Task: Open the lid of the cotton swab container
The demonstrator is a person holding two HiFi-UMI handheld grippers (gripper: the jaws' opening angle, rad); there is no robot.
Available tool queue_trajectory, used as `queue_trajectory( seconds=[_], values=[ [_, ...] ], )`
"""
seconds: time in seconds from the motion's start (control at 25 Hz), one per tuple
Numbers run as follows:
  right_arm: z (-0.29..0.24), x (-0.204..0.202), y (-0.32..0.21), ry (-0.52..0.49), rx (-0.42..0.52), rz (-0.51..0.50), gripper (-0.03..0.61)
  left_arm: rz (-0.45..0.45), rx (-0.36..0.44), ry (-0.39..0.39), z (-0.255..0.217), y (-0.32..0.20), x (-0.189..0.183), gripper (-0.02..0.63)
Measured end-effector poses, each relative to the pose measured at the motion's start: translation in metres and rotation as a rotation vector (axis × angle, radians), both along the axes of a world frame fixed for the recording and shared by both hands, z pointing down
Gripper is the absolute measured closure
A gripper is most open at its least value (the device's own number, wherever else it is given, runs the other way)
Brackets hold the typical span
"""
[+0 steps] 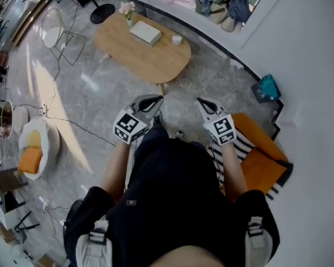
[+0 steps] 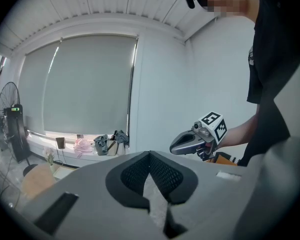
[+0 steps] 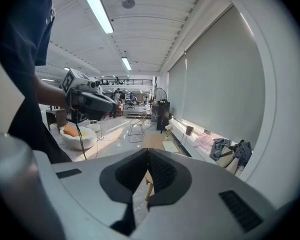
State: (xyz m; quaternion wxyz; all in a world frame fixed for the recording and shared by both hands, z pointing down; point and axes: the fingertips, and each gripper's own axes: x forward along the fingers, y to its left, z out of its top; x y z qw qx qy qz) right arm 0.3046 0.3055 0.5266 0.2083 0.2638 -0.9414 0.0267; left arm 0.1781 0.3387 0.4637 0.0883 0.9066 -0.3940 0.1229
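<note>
I stand on the grey floor with both grippers held out in front of my body. My left gripper (image 1: 153, 100) and my right gripper (image 1: 202, 102) are shut and hold nothing. In the left gripper view the jaws (image 2: 150, 156) meet with nothing between them, and the right gripper (image 2: 175, 146) hangs beside them. The right gripper view shows its own closed jaws (image 3: 148, 154) and the left gripper (image 3: 111, 105). Well ahead stands an oval wooden table (image 1: 150, 57) with a flat white box (image 1: 145, 32) and a small white container (image 1: 177, 39); I cannot tell its lid from here.
A flower vase (image 1: 127, 10) stands at the table's far end. A wire chair (image 1: 53, 29) and a white round seat with an orange cushion (image 1: 34, 143) are at the left. An orange and striped seat (image 1: 261, 160) is close at my right. Bags (image 1: 220, 7) lie on the window ledge.
</note>
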Motion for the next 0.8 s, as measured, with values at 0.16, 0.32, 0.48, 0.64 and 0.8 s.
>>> queue_trajectory(
  seconds=[0.16,0.32,0.48,0.64,0.8],
  values=[
    [0.004,-0.006,0.001,0.007,-0.004,-0.020,0.583,-0.017,-0.010,0.003,0.004,0.003,-0.004,0.614],
    [0.009,-0.010,-0.003,0.022,-0.009,-0.022,0.583,-0.019,-0.020,0.006,0.010,0.000,-0.009,0.614],
    [0.007,-0.012,-0.015,0.029,-0.015,-0.009,0.583,-0.015,-0.022,0.013,0.008,-0.015,-0.013,0.614],
    [0.009,-0.011,-0.028,0.042,-0.014,0.003,0.583,-0.002,-0.022,0.020,0.009,-0.034,-0.015,0.614],
    [0.011,-0.009,-0.041,0.046,-0.021,0.022,0.583,0.022,-0.029,0.018,0.011,-0.051,-0.014,0.614]
  ],
)
